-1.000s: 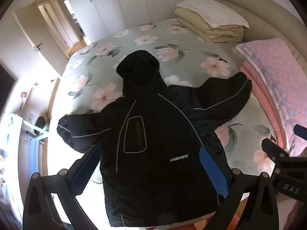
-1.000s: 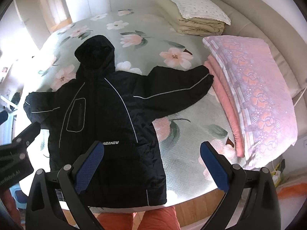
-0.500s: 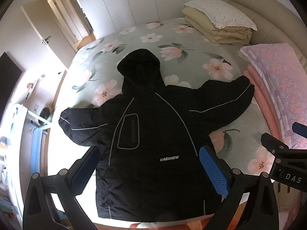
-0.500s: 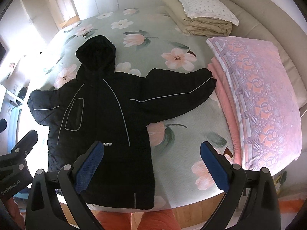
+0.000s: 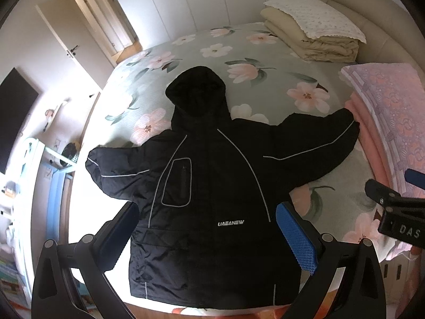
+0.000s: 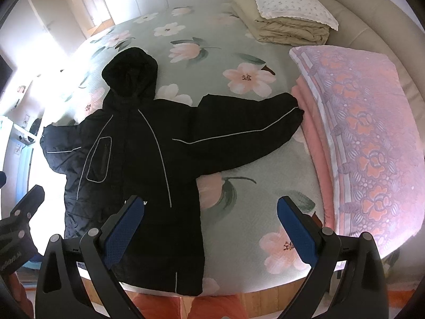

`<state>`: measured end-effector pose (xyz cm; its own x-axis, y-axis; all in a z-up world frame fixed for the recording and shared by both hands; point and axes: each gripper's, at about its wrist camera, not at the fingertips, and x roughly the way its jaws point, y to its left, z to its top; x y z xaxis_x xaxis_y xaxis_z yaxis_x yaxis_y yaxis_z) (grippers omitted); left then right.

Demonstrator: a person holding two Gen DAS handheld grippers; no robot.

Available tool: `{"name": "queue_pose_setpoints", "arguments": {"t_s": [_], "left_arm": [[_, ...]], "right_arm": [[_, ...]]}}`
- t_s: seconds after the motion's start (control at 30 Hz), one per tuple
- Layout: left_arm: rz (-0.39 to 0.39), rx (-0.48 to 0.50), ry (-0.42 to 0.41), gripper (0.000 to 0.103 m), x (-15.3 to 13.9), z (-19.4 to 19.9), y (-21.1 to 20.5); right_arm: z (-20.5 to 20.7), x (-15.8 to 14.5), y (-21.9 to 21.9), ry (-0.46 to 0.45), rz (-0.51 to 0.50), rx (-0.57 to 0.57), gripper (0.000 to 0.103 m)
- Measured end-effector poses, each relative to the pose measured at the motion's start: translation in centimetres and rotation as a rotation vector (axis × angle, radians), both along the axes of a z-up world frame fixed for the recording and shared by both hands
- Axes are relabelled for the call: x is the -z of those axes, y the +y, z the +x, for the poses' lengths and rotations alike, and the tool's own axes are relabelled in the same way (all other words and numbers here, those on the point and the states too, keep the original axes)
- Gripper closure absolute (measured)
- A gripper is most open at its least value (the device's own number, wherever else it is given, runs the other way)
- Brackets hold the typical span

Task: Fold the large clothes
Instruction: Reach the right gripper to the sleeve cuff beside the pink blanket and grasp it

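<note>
A black hooded jacket (image 5: 212,186) lies flat, front up, on a round bed with a floral sheet (image 5: 239,53), both sleeves spread out and hood pointing away. It also shows in the right wrist view (image 6: 138,164). My left gripper (image 5: 209,234) is open and empty, held above the jacket's lower body. My right gripper (image 6: 209,228) is open and empty, above the jacket's right hem and the sheet (image 6: 225,40). The right gripper also shows at the right edge of the left wrist view (image 5: 393,207).
A folded pink patterned blanket (image 6: 358,133) lies along the bed's right side, touching the jacket's right cuff. A folded beige quilt with a pillow (image 6: 281,18) sits at the far side. A curved headboard (image 6: 372,34) rims the bed. Wardrobe doors (image 5: 186,0) stand behind.
Both grippers have risen and pulled back from the bed, so the whole jacket now shows smaller and further away. The jacket has not moved. Both grippers stay open.
</note>
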<state>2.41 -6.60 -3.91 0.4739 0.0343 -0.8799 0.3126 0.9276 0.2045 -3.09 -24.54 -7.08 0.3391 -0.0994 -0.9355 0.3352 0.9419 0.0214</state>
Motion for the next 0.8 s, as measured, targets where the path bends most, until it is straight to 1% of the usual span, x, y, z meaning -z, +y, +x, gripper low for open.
{"name": "queue_pose_setpoints", "arguments": {"t_s": [0.1, 0.17, 0.23, 0.27, 0.33, 0.4, 0.47, 0.6, 0.67, 0.73, 0.8], "left_arm": [[-0.004, -0.002, 0.026, 0.001, 1.0, 0.4, -0.7], [-0.021, 0.001, 0.056, 0.001, 2.0, 0.8, -1.2], [-0.054, -0.007, 0.097, 0.001, 3.5, 1.3, -1.7], [-0.08, -0.014, 0.132, 0.001, 4.6, 1.8, -2.0], [-0.103, -0.023, 0.17, 0.001, 6.2, 2.3, -2.4], [-0.105, -0.028, 0.2, 0.001, 8.0, 2.9, -3.2], [-0.097, -0.024, 0.211, 0.001, 9.3, 3.3, -4.2], [-0.089, -0.009, 0.195, 0.001, 11.3, 4.7, -6.2], [-0.103, -0.01, 0.192, 0.001, 12.6, 5.8, -7.1], [-0.121, -0.009, 0.201, 0.001, 13.8, 6.9, -7.7], [-0.138, -0.007, 0.204, 0.001, 15.5, 8.0, -8.6]], "right_arm": [[0.6, 0.6, -0.8, -0.001, 0.007, -0.008, 0.002], [0.9, 1.7, -1.7, -0.011, 0.013, -0.008, 0.002], [1.0, 2.9, -3.2, -0.038, 0.059, 0.007, 0.002], [0.9, 4.1, -5.0, -0.076, 0.117, 0.037, 0.002], [0.9, 6.4, -8.2, -0.102, 0.156, 0.114, 0.002], [1.2, 8.8, -11.3, -0.096, 0.145, 0.189, 0.002], [2.1, 11.5, -14.9, -0.088, 0.115, 0.26, 0.006], [5.1, 15.6, -20.4, -0.096, 0.105, 0.325, 0.007], [6.8, 17.8, -23.1, -0.099, 0.095, 0.381, 0.008], [8.6, 20.4, -25.9, -0.108, 0.107, 0.438, 0.01], [10.3, 22.8, -28.0, -0.098, 0.109, 0.471, 0.012]]}}
